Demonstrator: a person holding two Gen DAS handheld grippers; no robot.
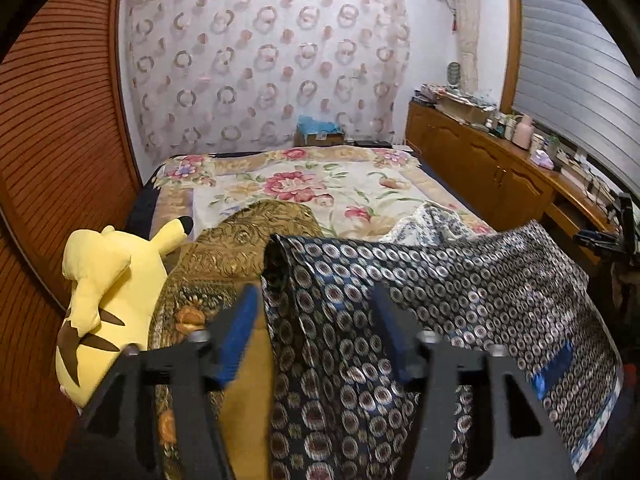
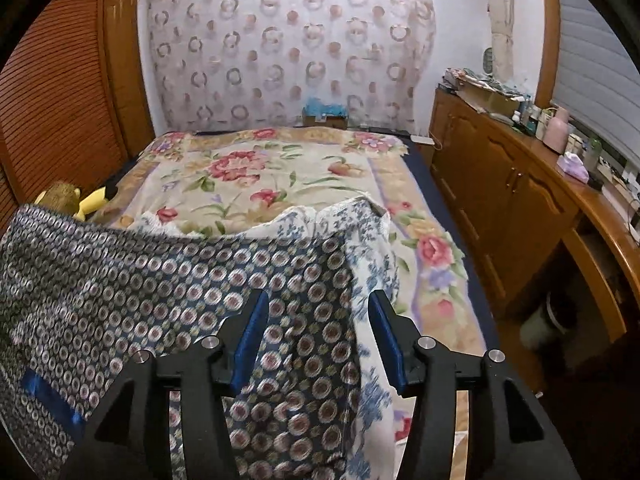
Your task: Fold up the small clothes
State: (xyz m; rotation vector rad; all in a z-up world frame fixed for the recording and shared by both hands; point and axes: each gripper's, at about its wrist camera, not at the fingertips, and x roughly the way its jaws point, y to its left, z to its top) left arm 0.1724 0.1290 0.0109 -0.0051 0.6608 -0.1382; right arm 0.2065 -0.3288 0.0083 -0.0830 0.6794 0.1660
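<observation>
1. Black gripper fingers with blue pads fill the foreground of both wrist views. The left gripper (image 1: 314, 320) has its fingers spread apart, with a fold of the dark circle-patterned cloth (image 1: 420, 280) running between them; the pads do not appear to press it. The right gripper (image 2: 318, 320) likewise stands with fingers apart, the same cloth lying between them and seemingly unclamped.
2. Dark circle-patterned cloth: draped and raised over the near end of the floral bedspread (image 2: 280, 168), spread wide between the two grippers, with a blue label patch showing near its lower edge.
3. White-and-blue floral garment (image 2: 372, 248): crumpled on the bedspread, just beside and partly beneath the dark cloth's right edge.
4. Gold-brown patterned cloth (image 1: 224, 256): heaped at the bedspread's near left, touching the yellow plush toy (image 1: 104, 292).
5. Progress, as judged: no finished, squared stack is visible. The dark cloth looks mid-fold or barely begun; the other two pieces remain unfolded, so most of the task is left.
</observation>
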